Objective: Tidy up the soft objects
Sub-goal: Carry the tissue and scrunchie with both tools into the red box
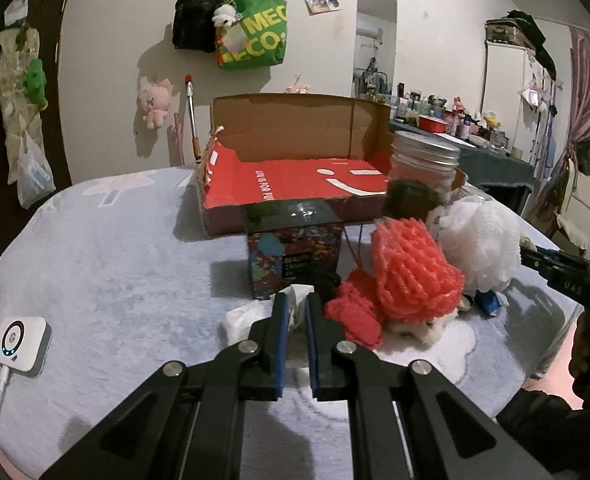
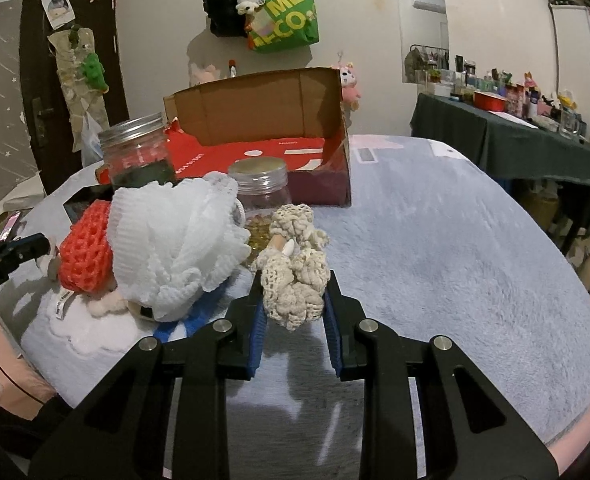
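Left hand-held gripper point(image 1: 296, 312) pinches crumpled white tissue point(image 1: 251, 316); right hand-held gripper point(image 2: 295, 300) clamps a knobbly cream crochet piece point(image 2: 295, 268) — both over a plush grey blanket point(image 2: 455, 248).

White tissue point(image 1: 295, 300) mostly hidden between the left fingers point(image 1: 281, 320).

right hand-held gripper point(image 2: 293, 300) pinching cream crochet piece point(image 2: 297, 276), possibly lace

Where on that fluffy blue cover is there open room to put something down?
Bare cover stretches right of the red cardboard box and the cream crochet piece. Another free patch lies between the box and the white charger. Crowded: the orange knit, white mesh pouf and jars.
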